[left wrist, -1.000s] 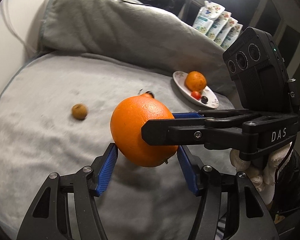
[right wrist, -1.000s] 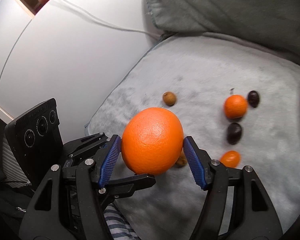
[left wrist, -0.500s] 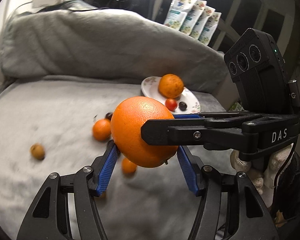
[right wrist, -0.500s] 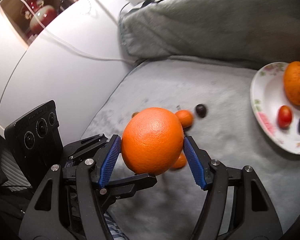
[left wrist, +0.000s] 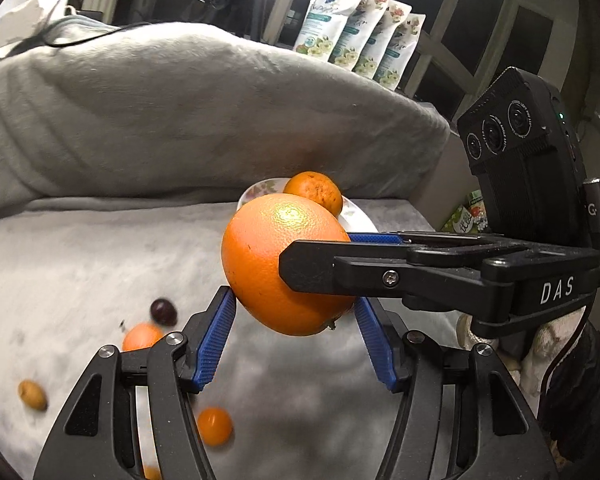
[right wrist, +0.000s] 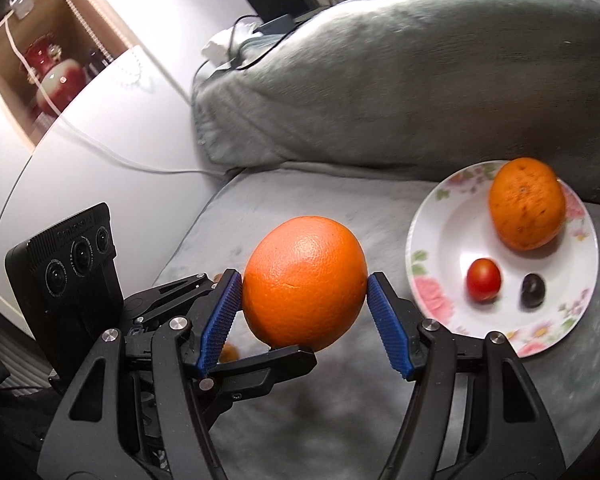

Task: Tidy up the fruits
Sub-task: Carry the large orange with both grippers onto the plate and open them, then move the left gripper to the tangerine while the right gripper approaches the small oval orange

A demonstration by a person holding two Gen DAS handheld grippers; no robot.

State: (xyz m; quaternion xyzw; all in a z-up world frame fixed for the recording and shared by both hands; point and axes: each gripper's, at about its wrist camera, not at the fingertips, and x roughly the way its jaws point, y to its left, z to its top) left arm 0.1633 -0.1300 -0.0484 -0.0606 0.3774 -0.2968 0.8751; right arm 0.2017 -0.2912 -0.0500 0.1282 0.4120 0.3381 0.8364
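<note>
— How is the right gripper (right wrist: 304, 312) seen, and what is held in it?

— Its two blue ribbed pads (right wrist: 220, 316) are pressed against the sides of a large, smooth bright-orange orange (right wrist: 304, 288), which is pinched above the grey plush blanket (right wrist: 340, 208) at the centre of the right wrist frame.

— And the left gripper (left wrist: 296, 336)?

— Its blue pads (left wrist: 216, 340) are spread beneath the same fruit (left wrist: 268, 264); the left pad appears to touch the underside, while contact on the right pad is hidden by the other tool's black finger.

— Which way is the orange pointed?

— An egg shape is shown: in the right wrist view the long axis is tilted from lower left to upper right. In the left wrist view a small stem nub is turned downward, to the lower right.

— What is seen around it?

— A white floral-rimmed plate (right wrist: 428, 248) is set on the blanket at the right of the right wrist frame, with a duller speckled orange (right wrist: 526, 204), a small red tomato (right wrist: 483, 279) and a dark plum-like fruit (right wrist: 533, 289) lying apart in it. Small orange fruits (left wrist: 140, 336) and a dark one (left wrist: 163, 311) are scattered on the blanket at lower left of the left wrist frame. A grey pillow (right wrist: 380, 80) is piled behind, and a white wall with a cable and a wooden niche holding a red vase (right wrist: 52, 80) is at upper left.
</note>
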